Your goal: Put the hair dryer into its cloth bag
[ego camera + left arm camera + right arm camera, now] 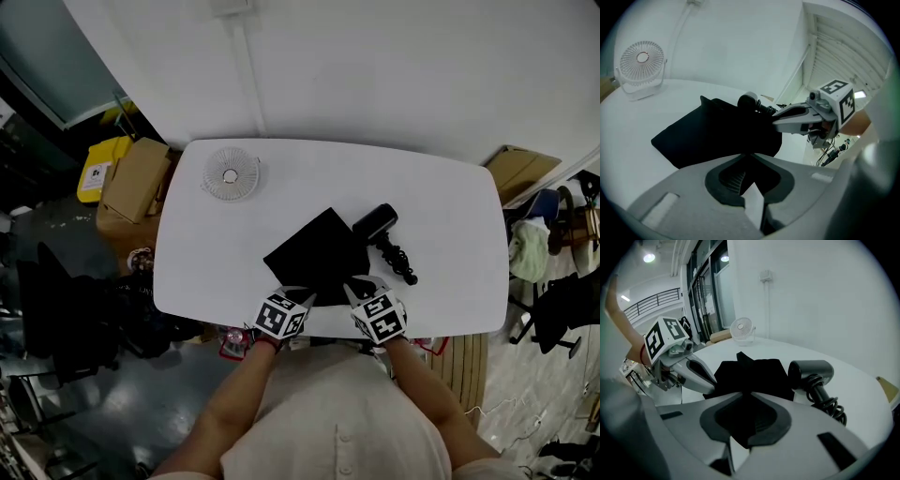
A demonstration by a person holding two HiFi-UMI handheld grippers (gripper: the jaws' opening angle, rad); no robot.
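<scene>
left claw [749,155] and right claw [746,392] each pinch the near edge of the bag [314,253]; nipping both layers together would leave no mouth for the hair dryer [375,223].

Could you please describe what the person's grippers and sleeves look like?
Both the left gripper and right gripper are pale grey plastic, with long tapering jaws lined by dark ribbed pads. Each carries a white cube printed with black square markers. The forearms are bare; the person wears a cream buttoned shirt.
</scene>
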